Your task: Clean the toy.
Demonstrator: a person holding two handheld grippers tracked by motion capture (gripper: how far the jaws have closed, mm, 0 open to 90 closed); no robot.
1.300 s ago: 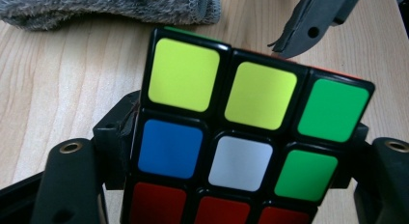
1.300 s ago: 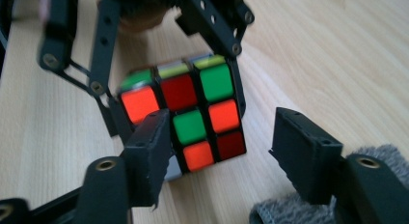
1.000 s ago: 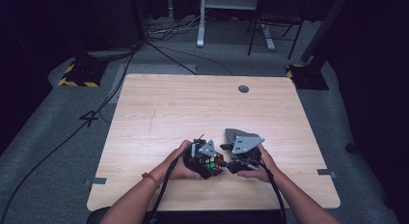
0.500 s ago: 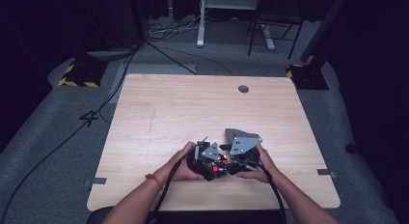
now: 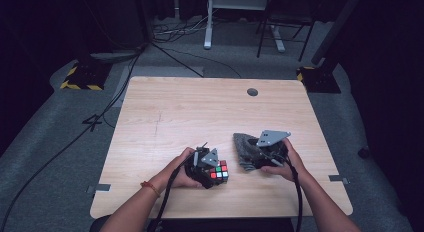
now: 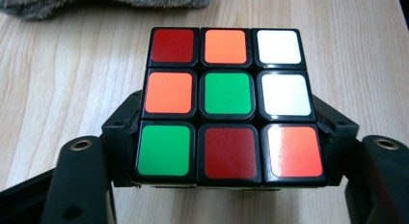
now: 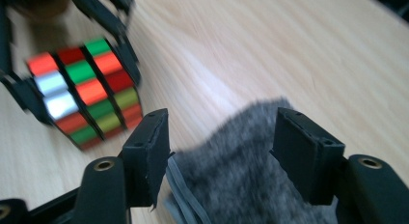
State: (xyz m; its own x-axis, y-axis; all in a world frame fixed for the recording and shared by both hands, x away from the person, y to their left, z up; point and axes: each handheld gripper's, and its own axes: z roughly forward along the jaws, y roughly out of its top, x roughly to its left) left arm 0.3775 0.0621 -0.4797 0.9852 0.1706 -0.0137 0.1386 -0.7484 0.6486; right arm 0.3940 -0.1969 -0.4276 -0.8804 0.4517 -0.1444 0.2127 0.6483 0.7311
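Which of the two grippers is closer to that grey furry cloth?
The right. The right gripper has the grey furry cloth between its jaws. The left gripper sits apart from the cloth, towards the left of the table, clamped on the puzzle cube.

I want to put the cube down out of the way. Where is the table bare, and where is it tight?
The table is bare across its far half, from the round hole to the left edge, and along the left side. It is crowded near the front edge, where the left gripper clamps the cube close beside the grey furry cloth under the right gripper.
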